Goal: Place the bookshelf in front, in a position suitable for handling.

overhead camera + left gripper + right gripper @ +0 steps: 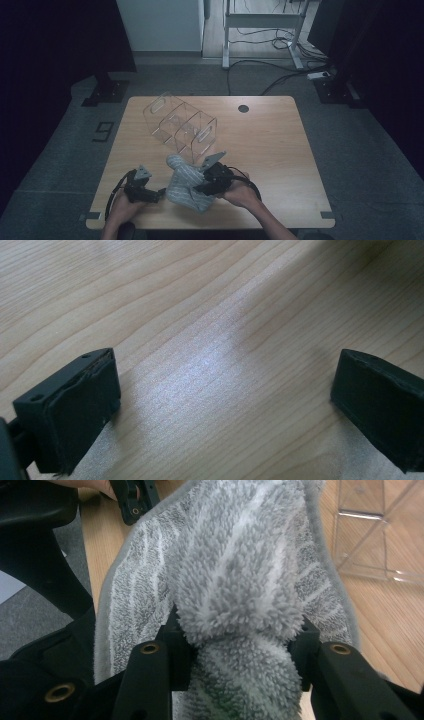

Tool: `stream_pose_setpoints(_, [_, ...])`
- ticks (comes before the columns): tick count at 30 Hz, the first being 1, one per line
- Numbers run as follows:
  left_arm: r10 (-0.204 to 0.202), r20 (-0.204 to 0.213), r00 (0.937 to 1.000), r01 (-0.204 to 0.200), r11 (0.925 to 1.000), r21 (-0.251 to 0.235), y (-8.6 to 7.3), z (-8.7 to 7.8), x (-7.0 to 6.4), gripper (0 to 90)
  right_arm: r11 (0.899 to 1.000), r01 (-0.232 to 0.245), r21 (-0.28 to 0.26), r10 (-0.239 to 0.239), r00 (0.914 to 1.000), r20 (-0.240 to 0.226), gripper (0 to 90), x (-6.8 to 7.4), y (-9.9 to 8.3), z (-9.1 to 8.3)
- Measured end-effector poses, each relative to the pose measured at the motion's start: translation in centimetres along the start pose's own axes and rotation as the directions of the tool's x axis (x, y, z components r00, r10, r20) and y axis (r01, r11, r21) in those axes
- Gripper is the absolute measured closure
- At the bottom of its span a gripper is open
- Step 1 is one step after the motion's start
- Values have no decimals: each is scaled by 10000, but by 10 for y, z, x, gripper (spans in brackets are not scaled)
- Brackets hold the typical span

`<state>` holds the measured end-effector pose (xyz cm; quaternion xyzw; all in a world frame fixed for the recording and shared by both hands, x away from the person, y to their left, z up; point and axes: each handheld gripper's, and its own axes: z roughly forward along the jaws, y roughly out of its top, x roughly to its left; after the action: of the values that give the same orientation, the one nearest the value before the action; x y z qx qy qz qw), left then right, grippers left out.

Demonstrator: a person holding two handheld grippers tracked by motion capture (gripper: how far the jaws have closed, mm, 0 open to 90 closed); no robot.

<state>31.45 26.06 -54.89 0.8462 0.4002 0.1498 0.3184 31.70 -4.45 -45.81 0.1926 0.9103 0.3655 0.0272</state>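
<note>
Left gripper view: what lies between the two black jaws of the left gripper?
Nothing is held there. In the left gripper view, bare light wooden table shows between the jaws of the open left gripper.

The high view is dim and grainy, its left and right edges sinking into near black, and only the tabletop [270, 145] is moderately lit. In the left gripper view, a soft pale sheen lies across the wood grain, with shadow toward the upper right. The right gripper view is brighter and sharp on the grey towel [235, 580].
</note>
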Motion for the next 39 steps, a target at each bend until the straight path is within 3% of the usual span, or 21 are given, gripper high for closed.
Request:
stream_pose_setpoints(15, [-1, 14, 10000, 1, 10000, 4, 0, 0, 0, 0, 9984, -521, -240, 535, 9969, 586, 568, -14, -26, -36])
stream_pose_setpoints(25, [-11, 12, 10000, 11, 10000, -1, 0, 0, 0, 0, 9941, -996, -432, 1041, 9871, 1212, 568, -28, -40, -62])
stream_pose_setpoints(33, [-2, 15, 10000, 2, 10000, 5, 0, 0, 0, 0, 9893, -1362, -524, 1432, 9752, 1690, 567, -39, -55, -83])
stream_pose_setpoints(39, [-10, 13, 10000, 10, 10000, 12, 0, 0, 0, 0, 9830, -1737, -599, 1828, 9583, 2198, 567, -49, -72, -99])
